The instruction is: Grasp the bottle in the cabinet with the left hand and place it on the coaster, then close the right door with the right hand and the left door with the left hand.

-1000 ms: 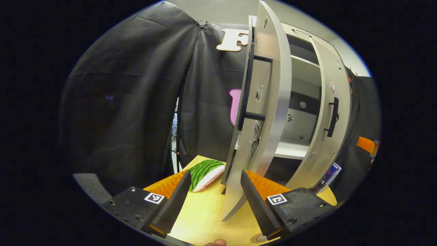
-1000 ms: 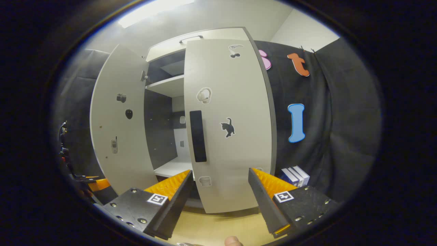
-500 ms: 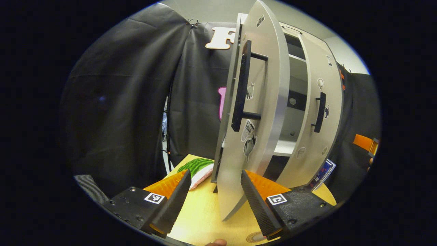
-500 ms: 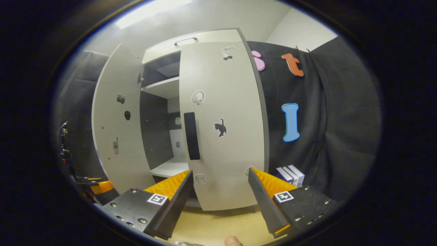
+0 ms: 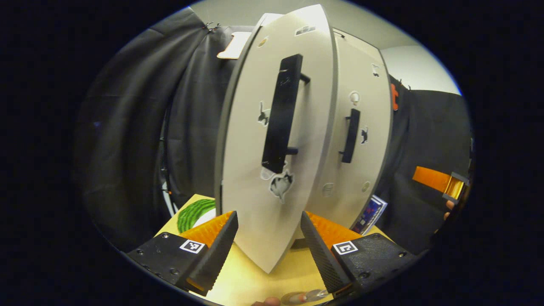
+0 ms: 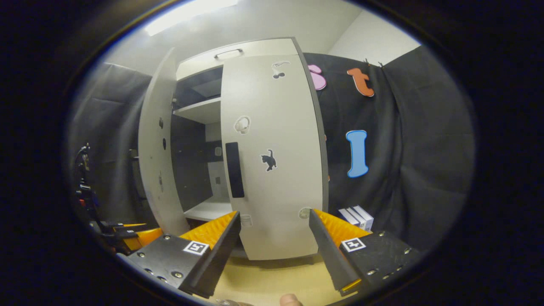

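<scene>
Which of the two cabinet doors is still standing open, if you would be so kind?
The left door, seen edge-on beside the bare shelves; the right door, the one with the cat sticker, lies shut against the cabinet.

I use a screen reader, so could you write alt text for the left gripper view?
The left claw is open close in front of the cabinet's left door, which is swung partway closed, its dark bar handle facing the camera. Behind it is the right door, with a wooden tabletop below.

The wooden table carries the cabinet (plus boxes) and a watermelon-patterned item.
</scene>
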